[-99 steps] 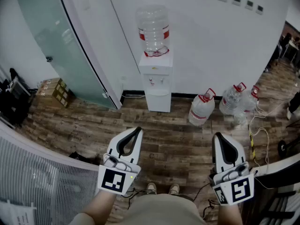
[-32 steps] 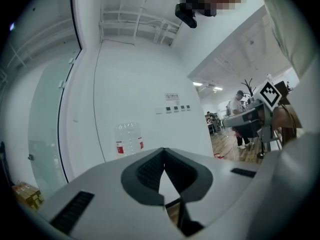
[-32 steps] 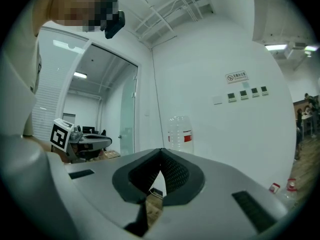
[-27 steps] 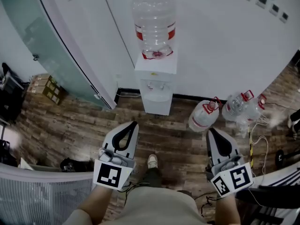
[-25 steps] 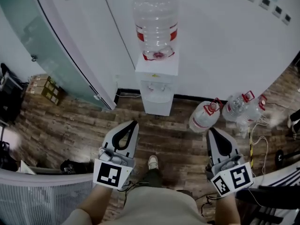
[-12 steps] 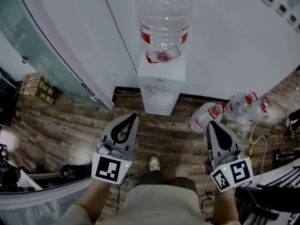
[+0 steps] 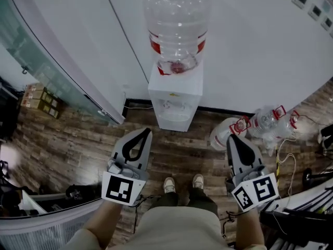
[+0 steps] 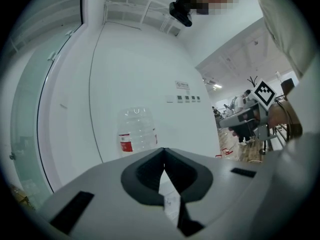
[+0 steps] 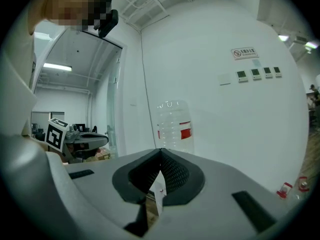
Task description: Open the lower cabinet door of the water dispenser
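The white water dispenser (image 7: 175, 90) stands against the wall, with a clear bottle (image 7: 177, 25) with a red label upside down on top. Its lower front (image 7: 174, 122) is seen steeply from above, and the cabinet door's state cannot be made out. My left gripper (image 7: 145, 131) is shut and empty, short of the dispenser and to its left. My right gripper (image 7: 232, 137) is shut and empty too, off to its right. In the left gripper view the left gripper (image 8: 163, 150) hides the dispenser body below the bottle (image 8: 136, 130). The right gripper (image 9: 160, 150) does the same below the bottle (image 9: 174, 125).
Spare water bottles (image 7: 230, 131) (image 7: 268, 120) lie on the wood floor at the right, beside loose cables (image 7: 284, 163). A glass door (image 7: 44, 61) and cardboard boxes (image 7: 39, 99) are on the left. The person's shoes (image 7: 182, 184) are just in front of the dispenser.
The person has stepped closer, so the dispenser and bottle loom larger in the head view. Both grippers were carried forward together and stayed shut.
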